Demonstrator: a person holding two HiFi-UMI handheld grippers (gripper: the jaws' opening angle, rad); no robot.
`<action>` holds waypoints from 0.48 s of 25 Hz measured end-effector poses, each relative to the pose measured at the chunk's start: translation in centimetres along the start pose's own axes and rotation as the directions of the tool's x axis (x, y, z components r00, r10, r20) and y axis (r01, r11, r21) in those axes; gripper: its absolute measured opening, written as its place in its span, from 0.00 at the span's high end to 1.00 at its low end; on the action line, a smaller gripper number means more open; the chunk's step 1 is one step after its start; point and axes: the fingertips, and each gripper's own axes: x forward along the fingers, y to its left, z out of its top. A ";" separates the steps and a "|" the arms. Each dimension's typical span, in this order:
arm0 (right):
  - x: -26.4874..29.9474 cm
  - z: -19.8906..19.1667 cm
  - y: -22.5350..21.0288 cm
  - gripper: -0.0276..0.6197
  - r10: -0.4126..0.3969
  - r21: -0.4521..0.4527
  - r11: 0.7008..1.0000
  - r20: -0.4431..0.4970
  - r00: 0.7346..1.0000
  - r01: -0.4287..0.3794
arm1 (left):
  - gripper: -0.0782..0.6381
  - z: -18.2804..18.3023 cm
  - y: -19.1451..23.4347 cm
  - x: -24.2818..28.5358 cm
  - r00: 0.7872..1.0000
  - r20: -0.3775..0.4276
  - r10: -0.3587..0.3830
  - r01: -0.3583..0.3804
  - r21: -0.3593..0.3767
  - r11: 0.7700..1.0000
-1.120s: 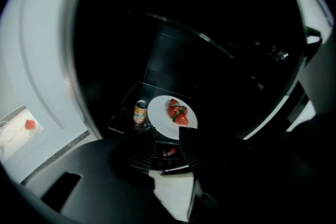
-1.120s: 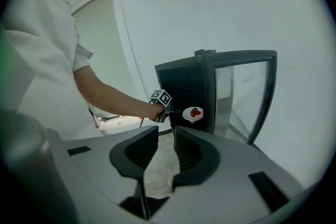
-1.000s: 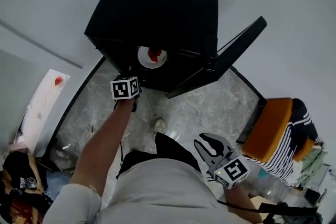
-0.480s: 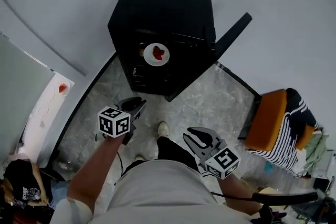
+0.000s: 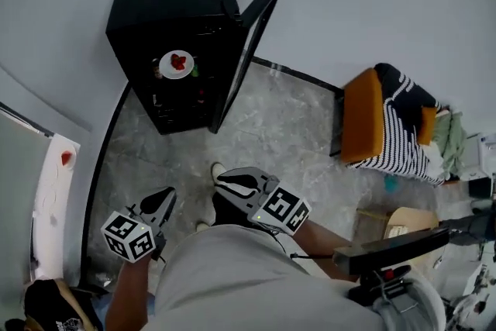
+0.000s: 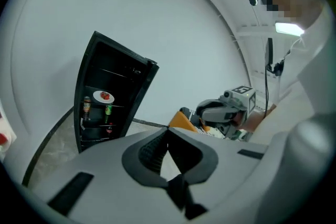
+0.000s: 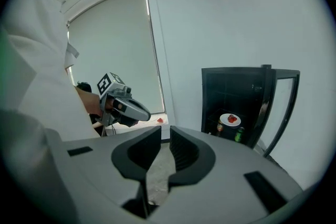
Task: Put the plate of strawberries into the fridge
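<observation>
The white plate of strawberries rests on a shelf inside the black fridge, whose door stands open to the right. In the left gripper view the plate is far off, and in the right gripper view the plate is equally distant. My left gripper is low by my body, well back from the fridge, with its jaws shut and nothing between them. My right gripper hangs beside it, empty, with a narrow gap between its pads.
Bottles and a green can stand on the shelf below the plate. An orange chair with a striped cloth is at the right. A white table with a red item runs along the left wall. Grey stone floor lies between me and the fridge.
The left gripper has drawn back from the fridge shelf to my side and closed its jaws. The plate stays on the shelf. I stand further from the fridge, and the right gripper has swung inward.
</observation>
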 end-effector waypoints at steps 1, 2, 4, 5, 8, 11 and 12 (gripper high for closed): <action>-0.1 -0.3 1.2 0.86 0.008 -0.006 1.000 -0.006 1.000 -0.008 | 0.87 -0.7 -1.0 -0.6 1.000 -0.004 -0.018 0.018 -0.001 1.000; -0.3 -0.7 2.4 0.86 0.015 -0.010 1.000 -0.013 1.000 -0.015 | 0.87 -1.2 -1.9 -1.2 0.999 -0.005 -0.032 0.032 -0.001 0.999; -0.5 -1.4 4.5 0.87 0.028 -0.013 1.000 -0.026 0.999 -0.028 | 0.87 -1.8 -3.3 -2.3 0.999 -0.004 -0.049 0.049 0.012 0.999; -0.6 -1.7 5.5 0.87 0.032 -0.011 0.999 -0.029 0.999 -0.033 | 0.87 -2.0 -4.0 -3.0 0.999 -0.004 -0.054 0.054 0.022 0.998; -0.8 -1.4 7.9 0.87 0.036 -0.012 0.999 -0.005 0.999 -0.036 | 0.87 -2.6 -5.5 -4.8 0.998 -0.002 -0.068 0.068 0.039 0.997; -0.9 -0.5 10.1 0.88 0.050 -0.043 0.998 0.022 0.999 -0.049 | 0.87 -3.2 -6.2 -6.0 0.999 0.004 -0.052 0.052 0.055 0.997; -0.9 -0.4 10.7 0.88 0.058 -0.052 0.997 0.024 0.998 -0.057 | 0.87 -3.5 -6.4 -6.3 0.999 0.008 -0.045 0.044 0.055 0.997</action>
